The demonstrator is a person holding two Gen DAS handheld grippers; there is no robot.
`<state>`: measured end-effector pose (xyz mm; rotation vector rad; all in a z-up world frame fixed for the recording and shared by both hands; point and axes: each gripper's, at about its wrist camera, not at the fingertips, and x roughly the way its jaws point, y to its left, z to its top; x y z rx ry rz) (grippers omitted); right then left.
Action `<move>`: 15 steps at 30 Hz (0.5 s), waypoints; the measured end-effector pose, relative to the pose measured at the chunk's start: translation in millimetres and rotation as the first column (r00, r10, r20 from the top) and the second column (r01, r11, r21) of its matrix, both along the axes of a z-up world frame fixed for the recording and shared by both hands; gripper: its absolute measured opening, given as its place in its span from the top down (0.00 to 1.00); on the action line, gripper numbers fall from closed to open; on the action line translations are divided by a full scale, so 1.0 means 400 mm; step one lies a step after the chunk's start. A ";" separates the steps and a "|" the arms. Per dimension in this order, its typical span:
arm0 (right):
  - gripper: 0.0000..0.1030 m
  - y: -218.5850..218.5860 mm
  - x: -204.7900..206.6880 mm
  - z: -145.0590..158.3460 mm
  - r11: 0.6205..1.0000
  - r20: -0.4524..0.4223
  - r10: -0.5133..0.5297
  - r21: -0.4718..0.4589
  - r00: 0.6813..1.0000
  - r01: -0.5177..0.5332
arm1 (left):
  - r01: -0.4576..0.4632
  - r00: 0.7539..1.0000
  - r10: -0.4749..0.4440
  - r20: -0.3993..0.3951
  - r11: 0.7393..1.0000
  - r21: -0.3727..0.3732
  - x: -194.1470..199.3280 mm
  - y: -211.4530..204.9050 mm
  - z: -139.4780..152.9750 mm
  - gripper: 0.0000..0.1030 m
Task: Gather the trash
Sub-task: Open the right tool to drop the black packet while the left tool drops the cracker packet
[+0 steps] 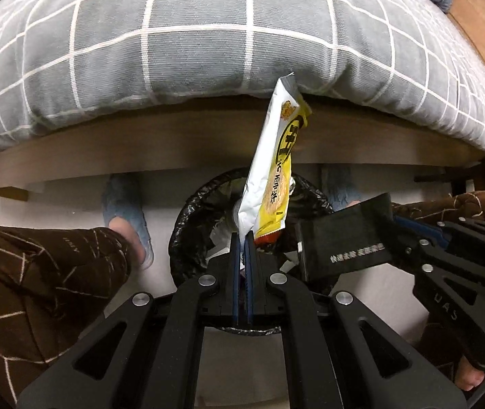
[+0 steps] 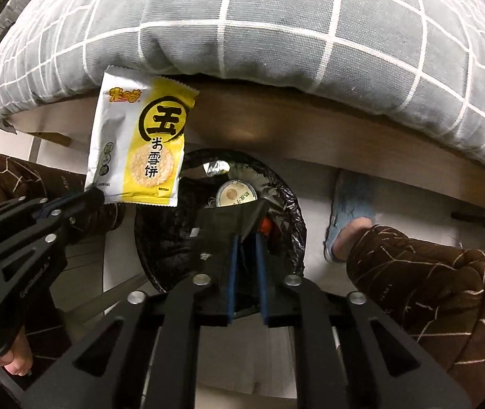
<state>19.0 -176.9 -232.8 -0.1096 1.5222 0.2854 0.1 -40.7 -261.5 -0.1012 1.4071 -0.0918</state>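
Now my left fingers (image 1: 242,238) pinch the wrapper (image 1: 269,177) over the bin (image 2: 276,184); my right fingers (image 2: 247,238) stand slightly apart around the black packet (image 2: 232,218). Released off-centre, the light wrapper could drift onto the floor (image 1: 72,204).

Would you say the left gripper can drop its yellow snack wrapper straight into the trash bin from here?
Probably yes: the left gripper, shut on the yellow snack wrapper, hangs over the open trash bin, with nothing between them.
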 end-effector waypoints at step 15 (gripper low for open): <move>0.25 -0.112 -0.017 0.087 0.994 0.145 -0.107 0.006 0.984 0.107 | 0.064 0.998 -0.064 -0.011 0.998 -0.028 -0.029 -0.065 0.040 0.98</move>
